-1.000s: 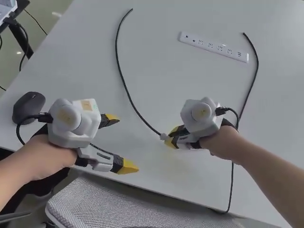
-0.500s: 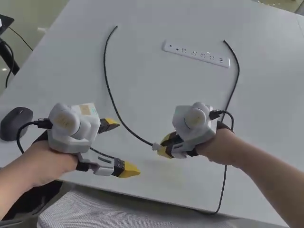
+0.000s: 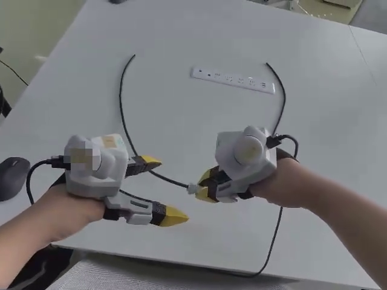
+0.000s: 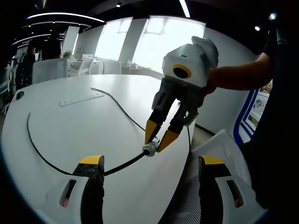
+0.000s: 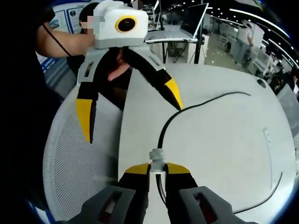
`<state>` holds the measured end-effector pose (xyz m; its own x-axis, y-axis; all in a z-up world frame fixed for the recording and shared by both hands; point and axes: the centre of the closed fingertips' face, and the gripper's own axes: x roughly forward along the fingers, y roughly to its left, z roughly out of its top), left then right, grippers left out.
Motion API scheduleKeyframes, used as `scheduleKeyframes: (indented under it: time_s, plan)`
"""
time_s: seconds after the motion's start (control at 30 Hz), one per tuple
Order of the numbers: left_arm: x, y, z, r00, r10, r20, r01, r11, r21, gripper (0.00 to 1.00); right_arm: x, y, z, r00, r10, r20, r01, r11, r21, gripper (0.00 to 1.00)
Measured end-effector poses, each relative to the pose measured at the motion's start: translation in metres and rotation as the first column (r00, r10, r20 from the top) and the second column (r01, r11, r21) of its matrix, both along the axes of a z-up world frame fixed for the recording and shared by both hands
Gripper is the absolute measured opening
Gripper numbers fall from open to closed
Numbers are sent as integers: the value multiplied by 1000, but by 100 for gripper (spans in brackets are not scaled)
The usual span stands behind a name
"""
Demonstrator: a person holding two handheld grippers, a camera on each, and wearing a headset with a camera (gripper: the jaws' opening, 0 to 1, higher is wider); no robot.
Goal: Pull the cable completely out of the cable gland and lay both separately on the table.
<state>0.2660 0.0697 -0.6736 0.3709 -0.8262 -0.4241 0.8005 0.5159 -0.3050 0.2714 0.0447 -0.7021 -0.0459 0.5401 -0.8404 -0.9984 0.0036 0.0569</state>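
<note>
A thin black cable curves across the white table and ends in a small white cable gland. My right gripper is shut on the gland, and the cable leaves it forward. My left gripper faces it with its yellow-tipped jaws wide apart and nothing held. In the left gripper view the gland sits just ahead of my open left gripper, pinched by the right gripper. The cable passes close by one left jaw.
A white power strip lies at the far middle of the table, with a second black cord running down past my right hand. A dark mouse sits at the left edge. A mesh chair stands below the near edge.
The head camera has tilted, so the whole scene sits lower. The gap between the open left gripper and the gland in the right gripper has narrowed.
</note>
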Motion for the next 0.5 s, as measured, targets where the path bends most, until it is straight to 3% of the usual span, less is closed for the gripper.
scheduleKeyframes:
  time_s: [0.37, 0.5]
  plan:
    - [3, -16, 16, 999, -39, 36, 40, 999, -33, 80, -8, -4, 29, 996, 72, 47, -72, 997, -5, 6]
    - [1, -23, 21, 997, -66, 47, 68, 996, -53, 72, -11, -5, 37, 995, 82, 59, -82, 997, 0, 6]
